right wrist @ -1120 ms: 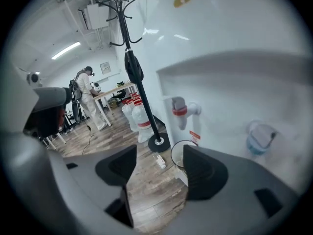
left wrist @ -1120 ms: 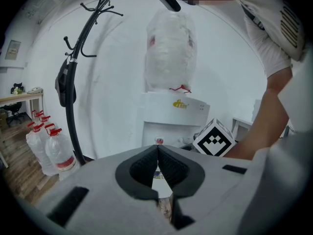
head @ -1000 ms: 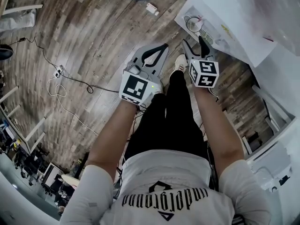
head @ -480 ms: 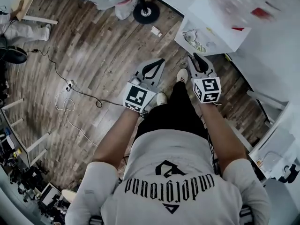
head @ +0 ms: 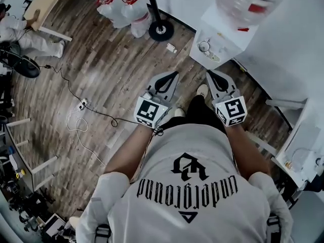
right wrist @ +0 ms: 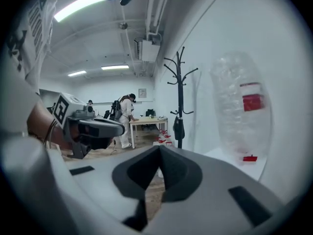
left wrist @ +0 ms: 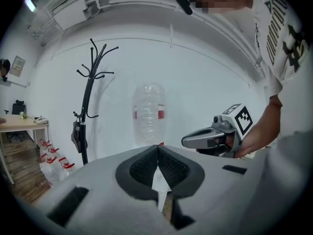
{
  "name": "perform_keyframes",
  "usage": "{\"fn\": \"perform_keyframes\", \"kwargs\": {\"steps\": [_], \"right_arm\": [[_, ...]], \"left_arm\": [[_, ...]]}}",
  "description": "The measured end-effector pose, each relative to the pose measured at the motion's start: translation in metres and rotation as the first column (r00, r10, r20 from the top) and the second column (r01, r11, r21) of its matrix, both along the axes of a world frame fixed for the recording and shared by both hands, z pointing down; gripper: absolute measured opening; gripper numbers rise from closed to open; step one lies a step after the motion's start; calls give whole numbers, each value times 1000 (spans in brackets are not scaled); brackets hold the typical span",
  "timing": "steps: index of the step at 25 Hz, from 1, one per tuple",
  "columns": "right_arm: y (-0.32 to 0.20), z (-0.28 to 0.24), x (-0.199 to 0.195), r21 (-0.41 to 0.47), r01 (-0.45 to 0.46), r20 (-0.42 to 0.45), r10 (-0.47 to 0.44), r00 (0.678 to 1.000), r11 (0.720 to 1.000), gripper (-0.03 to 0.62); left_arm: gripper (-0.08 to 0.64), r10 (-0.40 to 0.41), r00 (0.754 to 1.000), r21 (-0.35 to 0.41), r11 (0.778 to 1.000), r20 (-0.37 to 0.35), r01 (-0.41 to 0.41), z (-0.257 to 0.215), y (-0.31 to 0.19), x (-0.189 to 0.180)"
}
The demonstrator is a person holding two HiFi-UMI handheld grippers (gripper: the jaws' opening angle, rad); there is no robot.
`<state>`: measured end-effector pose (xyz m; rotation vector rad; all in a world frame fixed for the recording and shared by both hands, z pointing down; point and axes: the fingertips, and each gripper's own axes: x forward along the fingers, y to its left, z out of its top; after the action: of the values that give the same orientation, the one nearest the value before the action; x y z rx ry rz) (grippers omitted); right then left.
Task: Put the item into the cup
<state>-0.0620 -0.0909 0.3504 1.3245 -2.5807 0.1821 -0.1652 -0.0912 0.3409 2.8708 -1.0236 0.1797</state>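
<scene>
Cup and item were not clear to see; the water cooler [head: 218, 37] stood ahead, nearer the right gripper [head: 209, 73] than the left gripper [head: 175, 74], both closed and empty.

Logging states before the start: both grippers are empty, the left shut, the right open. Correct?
Not quite: the right gripper is shut too, its jaw tips meeting in the right gripper view. The left gripper is shut, and both are empty.

Qty: 1 left claw [head: 175, 73], 1 right claw [head: 208, 72], 1 water bottle [head: 248, 1], 1 coat rack [left wrist: 87, 112], 1 wood table [head: 47, 0].
</scene>
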Motion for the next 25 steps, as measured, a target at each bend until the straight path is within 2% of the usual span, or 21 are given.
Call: {"fn": "perform_keyframes", "kwargs": {"steps": [4, 8, 15, 25], "right_arm": [[26, -42, 0, 32, 31, 21, -32, 999, 999, 6], [44, -73, 8, 68, 76, 14, -77, 997, 995, 6], [78, -108, 45, 110, 132, 20, -135, 991, 985, 6], [138, -128, 129, 129, 188, 50, -196, 979, 974, 5]], "left_arm": [[8, 25, 1000, 18, 1000, -15, -25, -31, 19, 0], [8, 15, 999, 10, 1000, -44, -15, -57, 32, 0], [6, 8, 998, 9, 1000, -60, -8, -93, 69, 29], [6, -80, 996, 91, 992, -39, 83, -116, 124, 90]]}}
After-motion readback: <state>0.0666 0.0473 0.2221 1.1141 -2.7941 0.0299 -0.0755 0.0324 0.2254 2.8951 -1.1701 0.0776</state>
